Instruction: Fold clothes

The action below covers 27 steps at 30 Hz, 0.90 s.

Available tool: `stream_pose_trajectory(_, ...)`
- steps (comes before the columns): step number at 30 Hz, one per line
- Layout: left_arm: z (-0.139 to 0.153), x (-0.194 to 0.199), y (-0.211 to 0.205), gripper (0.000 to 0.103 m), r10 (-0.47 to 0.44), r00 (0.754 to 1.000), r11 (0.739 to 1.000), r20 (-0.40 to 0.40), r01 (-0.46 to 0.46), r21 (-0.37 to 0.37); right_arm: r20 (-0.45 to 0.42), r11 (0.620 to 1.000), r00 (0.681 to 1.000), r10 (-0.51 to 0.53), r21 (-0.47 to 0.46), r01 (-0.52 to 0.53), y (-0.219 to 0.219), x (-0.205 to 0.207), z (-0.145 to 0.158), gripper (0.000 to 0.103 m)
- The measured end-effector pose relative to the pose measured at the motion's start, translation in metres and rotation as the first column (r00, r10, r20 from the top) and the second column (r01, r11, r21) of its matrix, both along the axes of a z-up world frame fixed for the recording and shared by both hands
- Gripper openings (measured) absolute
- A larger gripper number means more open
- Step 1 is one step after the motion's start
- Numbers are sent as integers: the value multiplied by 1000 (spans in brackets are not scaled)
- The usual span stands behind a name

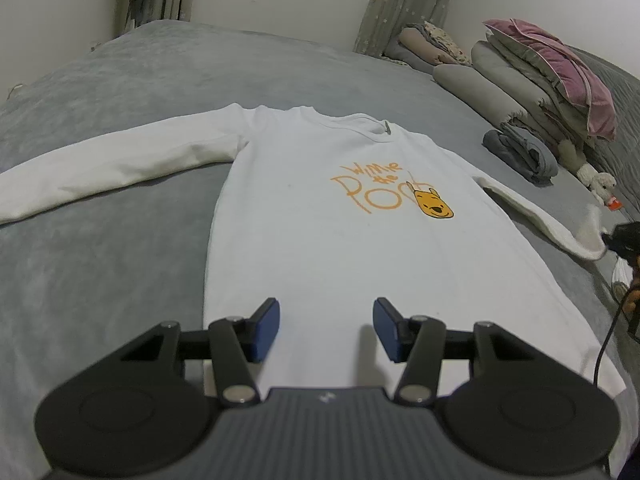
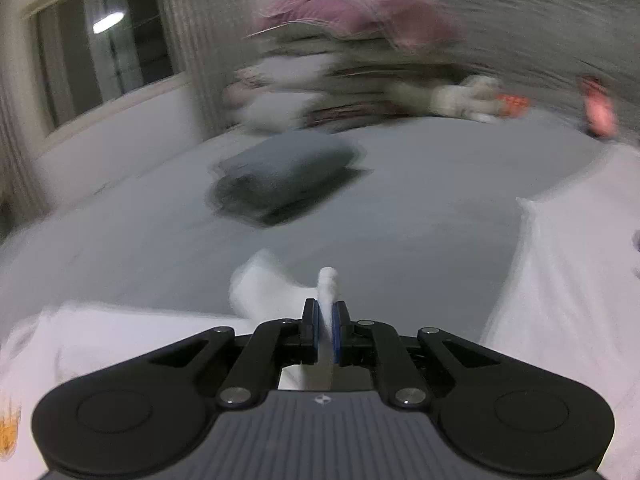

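Counted on the grey bed [image 1: 120, 92]: one white long-sleeve shirt [image 1: 304, 216] with two sleeves spread out, one folded grey garment [image 1: 520, 152], one stack of folded bedding [image 1: 532, 76] topped with one pink piece, one small plush toy [image 1: 596, 182]. Also two grippers, left gripper [image 1: 326, 330] and right gripper [image 2: 328, 320], plus one window [image 2: 104, 40]
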<state>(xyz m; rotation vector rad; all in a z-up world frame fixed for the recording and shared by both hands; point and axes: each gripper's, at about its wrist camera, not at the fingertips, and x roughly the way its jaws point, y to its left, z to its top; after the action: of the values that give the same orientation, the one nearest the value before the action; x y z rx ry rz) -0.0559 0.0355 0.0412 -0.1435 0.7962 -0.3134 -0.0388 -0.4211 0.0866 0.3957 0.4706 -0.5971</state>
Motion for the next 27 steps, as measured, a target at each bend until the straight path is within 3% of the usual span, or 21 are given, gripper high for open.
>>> stream_pose_trajectory(5, -1, -1, -2, 50, -4, 1000, 1000, 2, 4, 3, -6, 972, 981, -193, 137, 192, -21, -24, -9, 9)
stream_pose_trajectory(11, -1, -1, -2, 51, -4, 1000, 1000, 1, 4, 2, 6, 942, 984, -180, 289, 170, -32, -32, -12, 12)
stream_pose_trajectory(20, 0, -2, -3, 52, -9, 1000, 1000, 2, 9, 5, -47, 962, 997, -69, 260, 78, -26, -22, -18, 19)
stream_pose_trajectory(25, -1, -3, -3, 52, -10, 1000, 1000, 4, 10, 8, -61, 971, 997, -42, 231, 56, -23, -20, -16, 18)
stream_pose_trajectory(27, -1, -3, -3, 53, -10, 1000, 1000, 4, 10, 8, -65, 975, 997, -34, 219, 48, -21, -19, -15, 13)
